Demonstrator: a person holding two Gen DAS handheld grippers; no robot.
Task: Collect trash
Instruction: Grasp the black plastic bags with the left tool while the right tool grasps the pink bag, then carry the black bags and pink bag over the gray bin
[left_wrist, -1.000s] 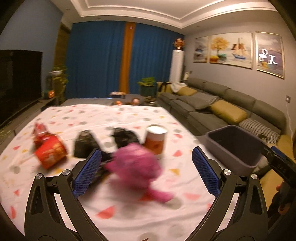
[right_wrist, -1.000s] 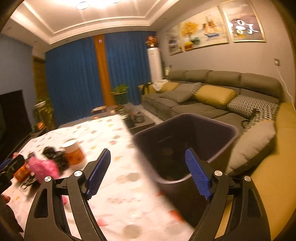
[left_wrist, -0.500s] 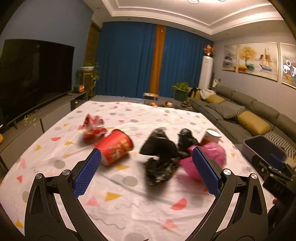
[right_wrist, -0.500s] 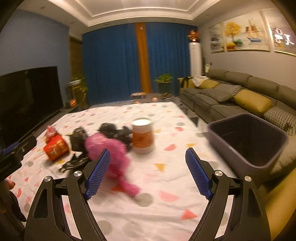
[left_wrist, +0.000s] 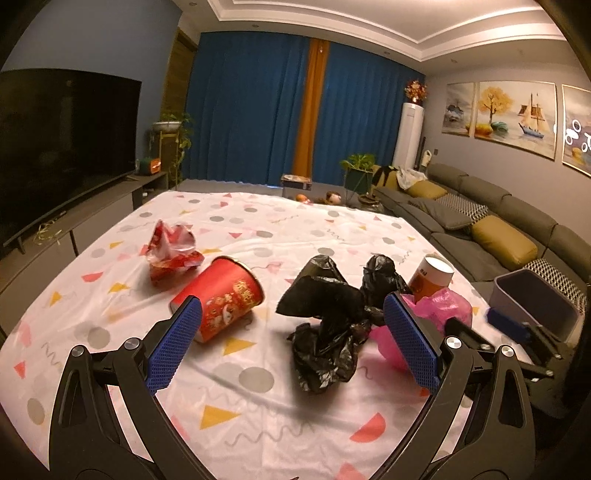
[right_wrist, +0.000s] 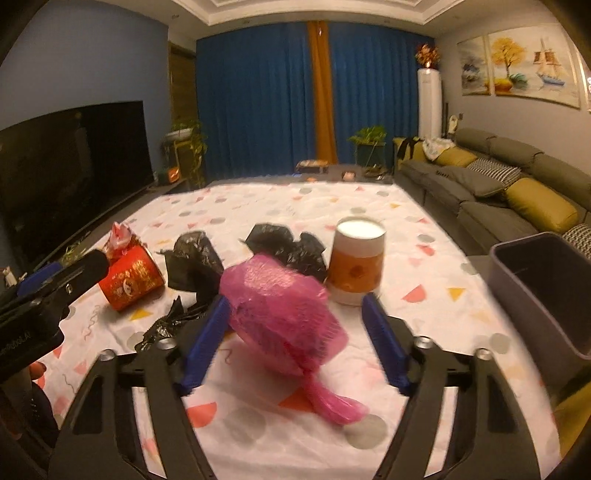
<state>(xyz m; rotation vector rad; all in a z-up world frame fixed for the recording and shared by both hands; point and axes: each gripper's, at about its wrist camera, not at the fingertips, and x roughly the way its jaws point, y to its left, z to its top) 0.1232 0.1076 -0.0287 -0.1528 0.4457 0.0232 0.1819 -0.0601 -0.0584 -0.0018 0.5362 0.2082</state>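
Right gripper (right_wrist: 295, 332) is over the counter (right_wrist: 424, 229) with the pink bag (right_wrist: 280, 314) sitting between its blue fingers (right_wrist: 205, 343); fingers have just been closing in but there's a visible gap on the right side, and on the left I can't tell if the pad touches the bag, so not clamped. Bag's twisted tail lies on the cloth, pointing back toward the camera. Left gripper (left_wrist: 291, 343) has fingers spread wide with nothing between them, aimed at the crumpled black bag (left_wrist: 325, 332) in front of it. Second black bag (left_wrist: 380, 280) sits just behind that one. Red cup (left_wrist: 221, 295) lies on its side left of the black bags, with a crumpled red wrapper (left_wrist: 171, 251) just beyond it. Orange-and-white cup (right_wrist: 356, 266) stands upright, just behind and right of the pink bag. Grey bin (right_wrist: 543, 288) is off the counter's right edge, beside the sofa (right_wrist: 517, 192). Counter is covered in a white cloth with coloured dots and triangles. Right-wrist view is slightly motion-blurred around the fingers and bag. Left gripper also shows at the left edge of the right-wrist view.
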